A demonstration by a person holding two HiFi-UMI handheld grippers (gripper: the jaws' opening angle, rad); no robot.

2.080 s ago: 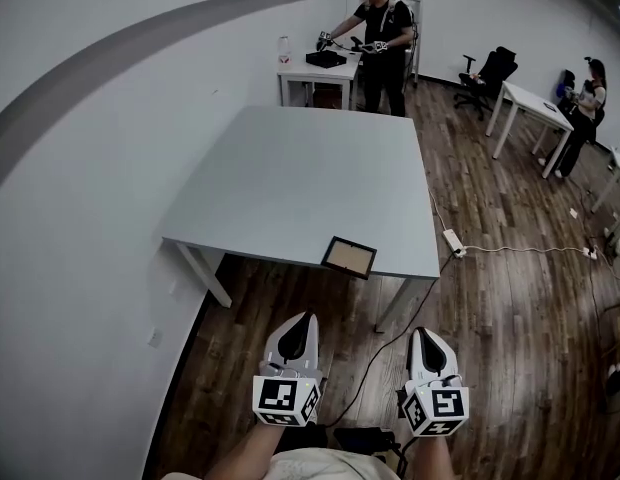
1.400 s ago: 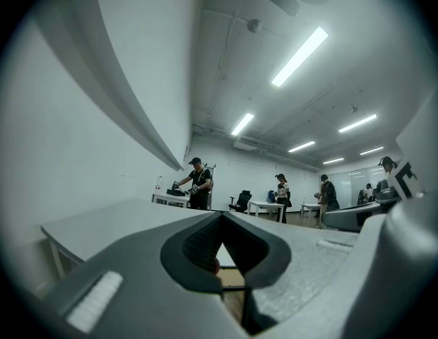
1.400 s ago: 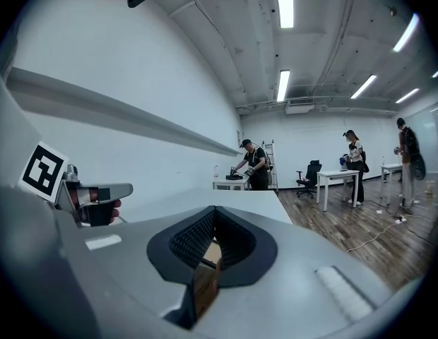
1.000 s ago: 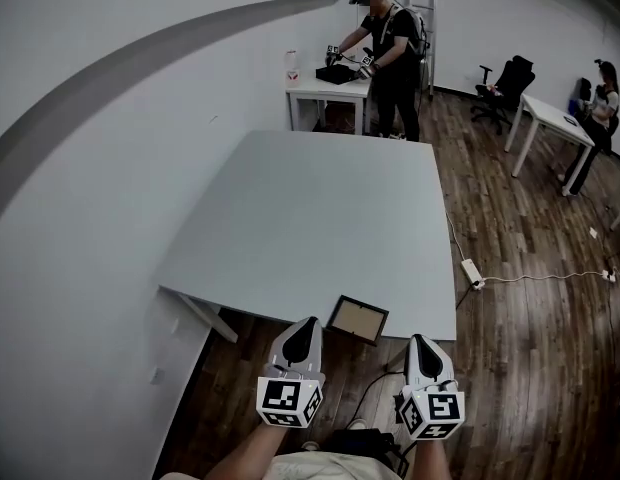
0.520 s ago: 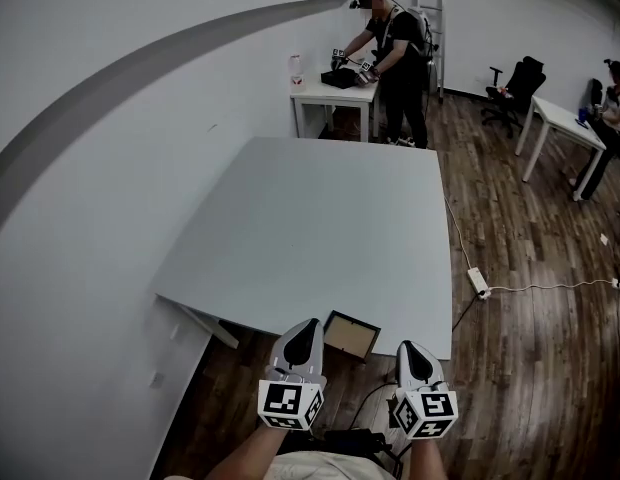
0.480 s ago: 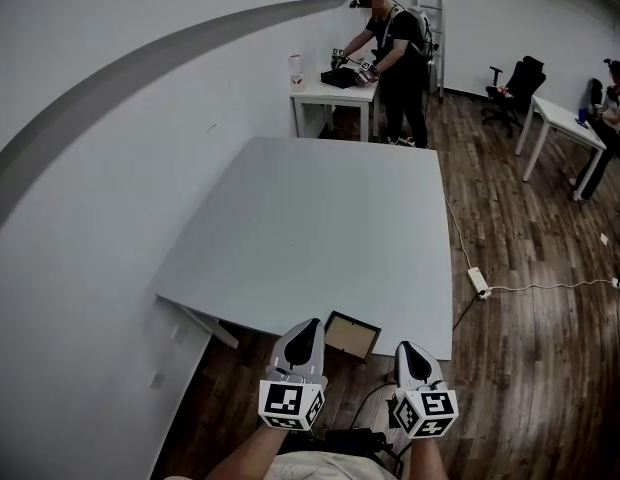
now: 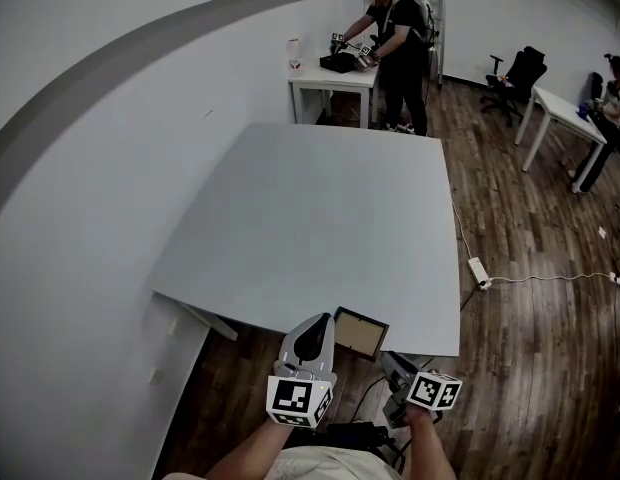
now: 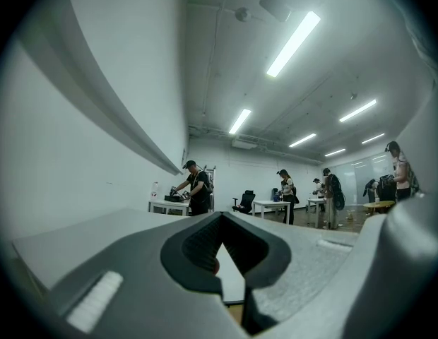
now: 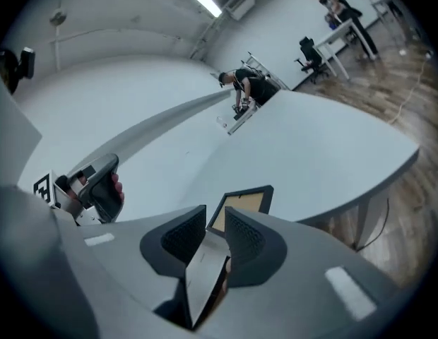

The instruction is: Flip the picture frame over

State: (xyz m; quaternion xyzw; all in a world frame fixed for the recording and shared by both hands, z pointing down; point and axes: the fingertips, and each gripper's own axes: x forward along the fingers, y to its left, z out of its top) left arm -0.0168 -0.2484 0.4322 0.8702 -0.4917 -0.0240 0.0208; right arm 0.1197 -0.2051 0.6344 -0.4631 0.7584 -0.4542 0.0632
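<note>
The picture frame point(image 7: 360, 333) has a dark rim and a tan panel. It lies flat at the near edge of the grey table point(image 7: 320, 218). My left gripper point(image 7: 312, 336) is level just left of the frame, and its jaws meet at the tips with nothing between them point(image 8: 219, 221). My right gripper point(image 7: 390, 363) sits lower at the table edge, rolled over. Its jaws have just been opening and now stand apart. In the right gripper view the frame point(image 9: 246, 202) lies just past the right gripper's point(image 9: 216, 214) tips, and neither pad presses on it.
A white wall runs along the table's left side. At the far end a person point(image 7: 395, 28) works at a small white table point(image 7: 330, 73). More desks and an office chair point(image 7: 515, 68) stand at the right. A power strip point(image 7: 479, 271) and its cable lie on the wooden floor.
My right gripper has dropped toward the table edge and rolled over, and its jaws have parted. My left gripper has edged forward beside the frame.
</note>
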